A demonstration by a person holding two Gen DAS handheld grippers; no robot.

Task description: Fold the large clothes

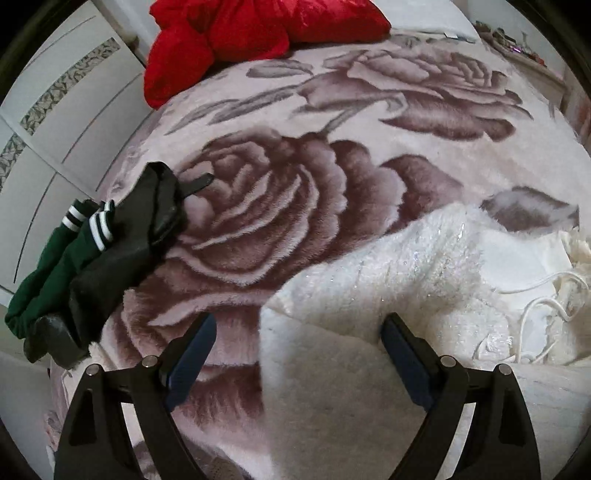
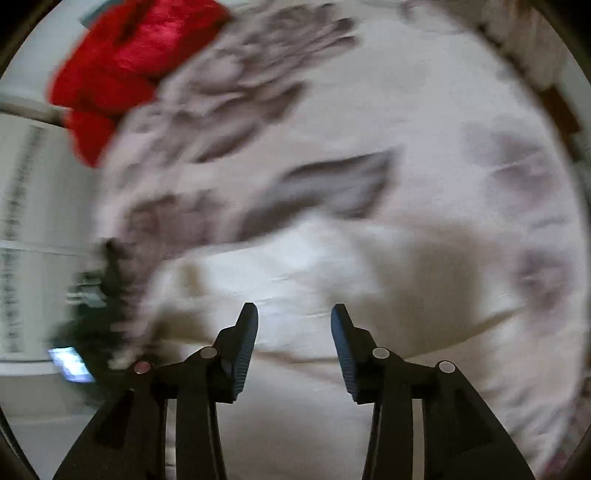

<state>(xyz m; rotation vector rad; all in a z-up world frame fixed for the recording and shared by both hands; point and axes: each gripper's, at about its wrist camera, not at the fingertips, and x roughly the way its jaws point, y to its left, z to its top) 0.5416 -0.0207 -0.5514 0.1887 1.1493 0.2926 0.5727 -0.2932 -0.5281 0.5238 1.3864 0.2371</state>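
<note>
A large fluffy white garment (image 1: 388, 295) with thin white cords lies spread on a bed covered by a pink rose-print blanket (image 1: 258, 206). My left gripper (image 1: 299, 325) is open and empty, hovering just above the garment's near left edge. The right wrist view is blurred by motion. There the white garment (image 2: 295, 280) lies under and ahead of my right gripper (image 2: 294, 314), which is open and empty above it.
A pile of dark and green clothes with white stripes (image 1: 92, 254) lies at the bed's left edge. A red quilt (image 1: 236, 33) is bunched at the far end; it also shows in the right wrist view (image 2: 122, 62). A white wardrobe (image 1: 48, 122) stands to the left.
</note>
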